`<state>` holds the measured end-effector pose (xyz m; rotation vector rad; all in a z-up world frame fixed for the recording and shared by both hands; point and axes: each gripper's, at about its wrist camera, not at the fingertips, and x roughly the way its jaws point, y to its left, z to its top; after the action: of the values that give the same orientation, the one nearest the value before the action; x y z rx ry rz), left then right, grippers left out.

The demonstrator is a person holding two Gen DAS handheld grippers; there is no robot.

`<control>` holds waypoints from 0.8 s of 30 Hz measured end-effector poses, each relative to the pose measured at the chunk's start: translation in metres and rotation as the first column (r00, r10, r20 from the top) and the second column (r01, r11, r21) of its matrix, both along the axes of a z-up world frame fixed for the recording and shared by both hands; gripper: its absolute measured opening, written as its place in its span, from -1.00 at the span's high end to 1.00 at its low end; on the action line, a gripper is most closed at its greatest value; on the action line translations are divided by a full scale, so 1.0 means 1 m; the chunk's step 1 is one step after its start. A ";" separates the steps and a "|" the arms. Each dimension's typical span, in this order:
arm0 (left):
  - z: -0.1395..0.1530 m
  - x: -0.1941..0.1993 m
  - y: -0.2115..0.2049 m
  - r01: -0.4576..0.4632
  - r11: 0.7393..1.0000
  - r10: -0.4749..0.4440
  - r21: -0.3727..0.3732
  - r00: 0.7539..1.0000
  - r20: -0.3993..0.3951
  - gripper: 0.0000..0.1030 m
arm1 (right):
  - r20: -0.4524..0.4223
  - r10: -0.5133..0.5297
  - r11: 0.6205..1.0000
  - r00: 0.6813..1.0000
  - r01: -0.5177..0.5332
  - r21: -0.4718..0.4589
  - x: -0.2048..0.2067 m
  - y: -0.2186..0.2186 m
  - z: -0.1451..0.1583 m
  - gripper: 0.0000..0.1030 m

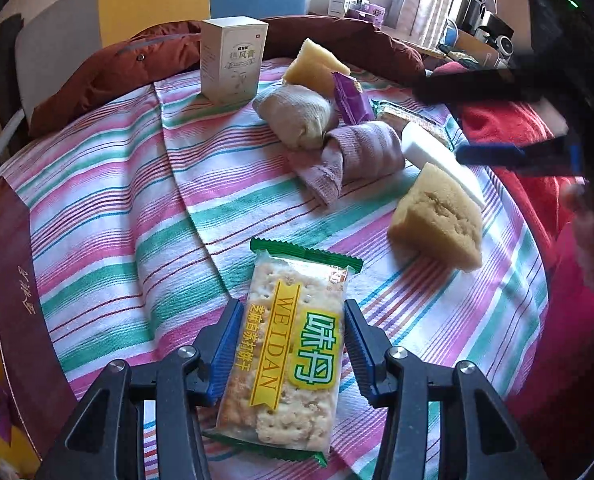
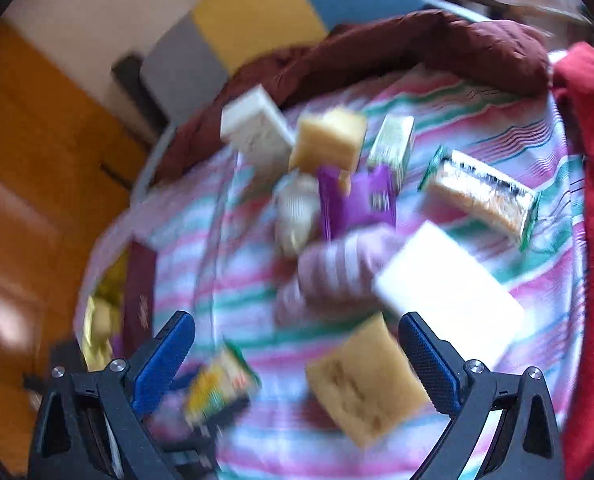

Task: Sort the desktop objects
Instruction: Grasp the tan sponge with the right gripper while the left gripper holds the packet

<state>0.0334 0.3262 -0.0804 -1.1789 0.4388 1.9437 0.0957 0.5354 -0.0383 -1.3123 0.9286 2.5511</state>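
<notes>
At six o'clock, your left gripper pinched the cracker packet, while your right gripper was spread wide.

Snacks, sponges on striped cloth

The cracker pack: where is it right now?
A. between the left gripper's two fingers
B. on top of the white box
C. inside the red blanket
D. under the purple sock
A: the cracker pack sits between the left gripper's blue fingers, which press its sides above the striped cloth.
</notes>
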 end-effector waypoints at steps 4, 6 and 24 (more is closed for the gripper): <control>0.001 -0.001 -0.002 -0.009 1.000 0.009 0.016 1.000 -0.001 0.02 | 0.156 0.087 0.989 0.984 -0.104 0.108 -0.001 -0.012 -0.001 -0.98; 0.002 0.000 -0.002 -0.008 1.000 0.008 0.015 1.000 -0.010 0.02 | 0.228 0.109 0.979 0.967 -0.144 0.145 -0.003 -0.016 -0.007 -0.98; 0.028 0.020 -0.038 -0.039 0.993 0.041 0.115 0.999 -0.015 0.05 | 0.367 0.157 0.929 0.917 -0.262 0.260 0.002 -0.036 -0.029 -0.12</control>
<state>0.0538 0.2877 -0.0527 -1.1056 0.3098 1.9869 0.0979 0.4994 -0.0670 -1.7527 0.3260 2.3666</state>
